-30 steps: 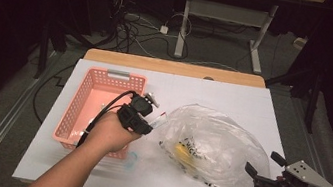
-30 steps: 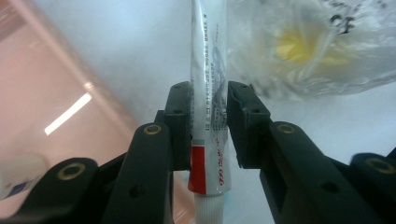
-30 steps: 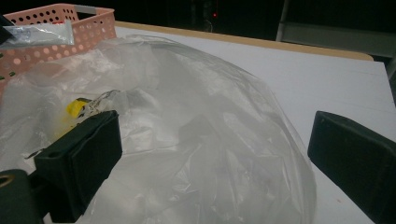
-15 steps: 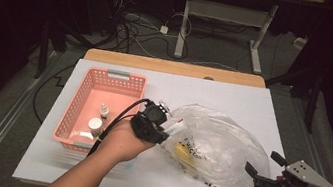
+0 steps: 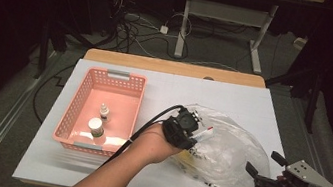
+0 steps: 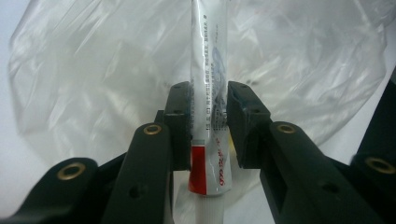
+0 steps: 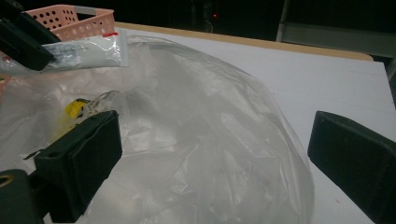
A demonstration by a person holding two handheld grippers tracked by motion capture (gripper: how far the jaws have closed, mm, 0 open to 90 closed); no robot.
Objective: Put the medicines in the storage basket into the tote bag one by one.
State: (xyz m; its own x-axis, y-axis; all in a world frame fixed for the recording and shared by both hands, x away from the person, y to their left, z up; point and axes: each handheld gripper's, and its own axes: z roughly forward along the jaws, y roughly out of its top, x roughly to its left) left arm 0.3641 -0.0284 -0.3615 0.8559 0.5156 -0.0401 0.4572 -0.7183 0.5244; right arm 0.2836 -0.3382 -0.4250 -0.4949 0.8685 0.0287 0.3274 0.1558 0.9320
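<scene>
One white table [image 5: 253, 107], dark room

White tube [image 6: 208, 93] with red end upright between black jaws, pads pressing; clear plastic bag [image 6: 93, 84] behind.

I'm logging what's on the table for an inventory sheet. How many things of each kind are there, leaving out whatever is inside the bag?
Pink basket: 1
Small bottles in the basket, a white-capped one and a smaller one: 2
Clear plastic bag: 1
White tube with a red end, clamped in the left gripper: 1
Total: 5
</scene>
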